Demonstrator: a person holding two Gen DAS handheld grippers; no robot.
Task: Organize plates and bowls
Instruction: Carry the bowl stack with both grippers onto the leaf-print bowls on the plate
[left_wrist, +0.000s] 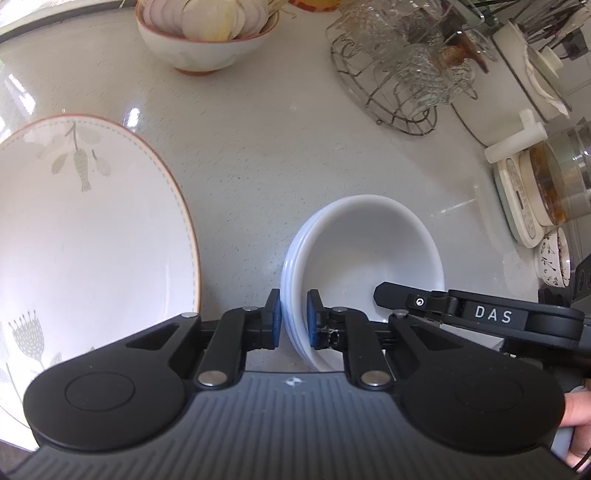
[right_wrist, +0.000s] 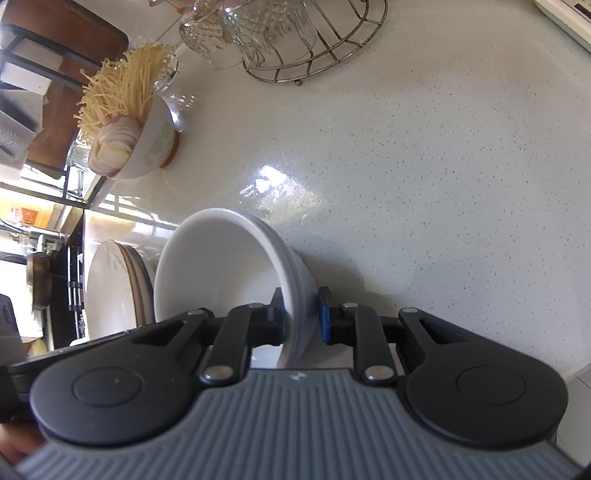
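A stack of white bowls (left_wrist: 369, 243) stands on the pale speckled worktop (left_wrist: 277, 155). My left gripper (left_wrist: 294, 319) is shut on the stack's left rim, one blue pad outside and one inside. In the right wrist view the same bowl stack (right_wrist: 218, 266) has my right gripper (right_wrist: 303, 317) shut on its right rim, left pad inside, right pad against the outer wall. The right gripper's finger (left_wrist: 391, 293) also shows reaching into the top bowl. A large white plate with a leaf pattern (left_wrist: 92, 229) lies to the left, and in the right wrist view it is the top of a plate stack (right_wrist: 110, 288).
A bowl of onions and dry noodles (left_wrist: 203, 40) (right_wrist: 147, 147) stands at the back. A wire rack of glasses (left_wrist: 402, 70) (right_wrist: 295, 37) sits back right. A white pot (left_wrist: 517, 85), a kitchen scale (left_wrist: 517, 206) and a glass jar (left_wrist: 561, 181) line the right edge.
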